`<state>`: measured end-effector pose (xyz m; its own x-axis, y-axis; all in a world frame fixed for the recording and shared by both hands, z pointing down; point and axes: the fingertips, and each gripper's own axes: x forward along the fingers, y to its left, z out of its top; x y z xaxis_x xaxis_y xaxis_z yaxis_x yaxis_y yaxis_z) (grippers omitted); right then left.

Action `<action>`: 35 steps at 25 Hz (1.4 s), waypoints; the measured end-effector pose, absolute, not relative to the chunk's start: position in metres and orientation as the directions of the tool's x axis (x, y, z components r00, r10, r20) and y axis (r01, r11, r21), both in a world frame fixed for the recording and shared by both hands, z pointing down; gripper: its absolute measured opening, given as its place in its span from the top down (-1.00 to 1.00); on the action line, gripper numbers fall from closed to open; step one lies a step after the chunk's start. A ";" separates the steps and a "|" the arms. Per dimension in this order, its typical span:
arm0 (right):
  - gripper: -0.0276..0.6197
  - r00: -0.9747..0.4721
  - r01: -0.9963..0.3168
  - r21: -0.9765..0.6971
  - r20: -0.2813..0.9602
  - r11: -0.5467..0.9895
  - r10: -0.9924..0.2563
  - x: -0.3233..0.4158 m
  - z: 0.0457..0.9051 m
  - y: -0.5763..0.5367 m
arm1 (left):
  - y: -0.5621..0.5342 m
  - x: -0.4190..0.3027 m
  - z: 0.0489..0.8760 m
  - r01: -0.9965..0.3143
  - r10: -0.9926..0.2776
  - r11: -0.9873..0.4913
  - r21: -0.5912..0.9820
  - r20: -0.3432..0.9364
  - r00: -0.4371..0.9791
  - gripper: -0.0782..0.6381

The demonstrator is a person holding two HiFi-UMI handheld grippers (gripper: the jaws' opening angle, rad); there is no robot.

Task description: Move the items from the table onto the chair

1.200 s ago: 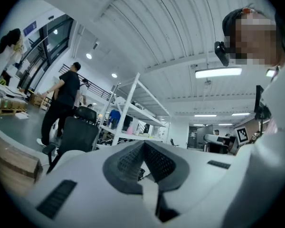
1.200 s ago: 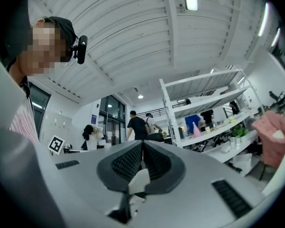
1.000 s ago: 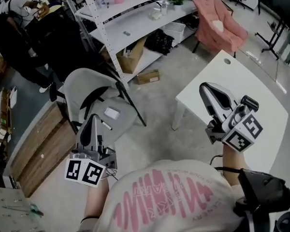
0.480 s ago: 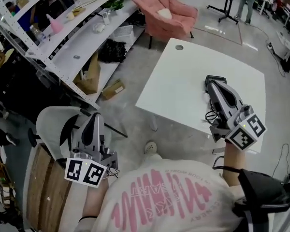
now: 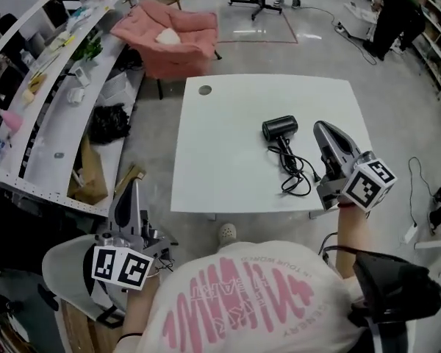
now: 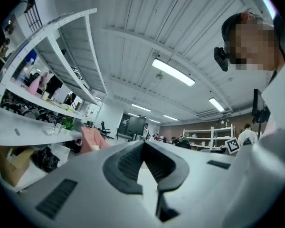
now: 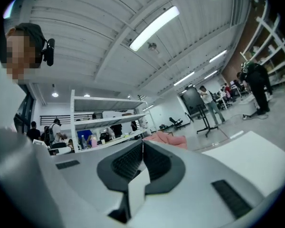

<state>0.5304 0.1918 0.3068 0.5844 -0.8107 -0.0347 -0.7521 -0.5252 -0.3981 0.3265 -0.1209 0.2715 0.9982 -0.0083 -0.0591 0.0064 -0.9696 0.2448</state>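
The left gripper [image 5: 131,193], near the grey chair [image 5: 62,259], has its jaws together and empty. On the white table [image 5: 220,168] lies a black hair dryer [image 5: 279,128] with its cord [image 5: 295,173]. Just beside it, the right gripper [image 5: 322,129] is closed on nothing
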 end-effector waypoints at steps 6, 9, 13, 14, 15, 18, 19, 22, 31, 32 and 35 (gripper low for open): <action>0.82 0.669 -0.641 -0.455 0.065 -0.619 -0.740 0.565 0.357 0.193 | -0.133 0.391 0.276 0.122 0.112 -0.959 0.257 -0.054 0.992 0.76; 0.58 0.684 -0.587 -0.448 0.170 -0.674 -0.709 0.577 0.391 0.192 | -0.142 0.415 0.282 0.162 0.155 -0.952 0.259 -0.049 0.987 0.76; 0.35 0.683 -0.528 -0.415 0.311 -0.741 -0.661 0.590 0.431 0.186 | -0.157 0.441 0.284 0.198 0.191 -0.943 0.269 -0.052 0.980 0.76; 0.26 0.679 -0.517 -0.397 0.350 -0.758 -0.646 0.592 0.442 0.185 | -0.159 0.447 0.284 0.210 0.203 -0.940 0.268 -0.053 0.978 0.76; 0.17 0.667 -0.513 -0.374 0.393 -0.773 -0.633 0.593 0.453 0.184 | -0.160 0.452 0.285 0.221 0.214 -0.938 0.268 -0.053 0.975 0.76; 0.10 0.585 -0.542 -0.267 0.562 -0.797 -0.585 0.595 0.493 0.177 | -0.169 0.467 0.288 0.233 0.227 -0.934 0.273 -0.051 0.972 0.76; 0.10 0.548 -0.561 -0.220 0.624 -0.798 -0.557 0.593 0.506 0.174 | -0.173 0.470 0.288 0.233 0.229 -0.932 0.278 -0.049 0.972 0.76; 0.05 0.446 -0.611 -0.121 0.764 -0.782 -0.466 0.587 0.537 0.171 | -0.180 0.475 0.286 0.230 0.230 -0.931 0.283 -0.035 0.973 0.76; -0.27 0.145 -0.593 -0.229 0.913 -0.772 -0.382 0.593 0.607 0.166 | -0.196 0.462 0.297 0.138 0.142 -0.955 0.263 -0.006 0.990 0.76; -0.27 0.125 -0.584 -0.243 0.916 -0.774 -0.382 0.592 0.612 0.164 | -0.199 0.456 0.296 0.120 0.123 -0.958 0.260 -0.006 0.992 0.76; -0.26 0.088 -0.576 -0.259 0.923 -0.775 -0.374 0.592 0.623 0.164 | -0.205 0.439 0.293 0.056 0.057 -0.964 0.261 -0.007 0.998 0.76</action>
<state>0.5916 0.1644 0.6225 0.0883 -0.3739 0.9232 -0.5761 -0.7753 -0.2589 0.4387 -0.2050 0.2928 0.9984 0.0565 -0.0069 0.0563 -0.9636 0.2613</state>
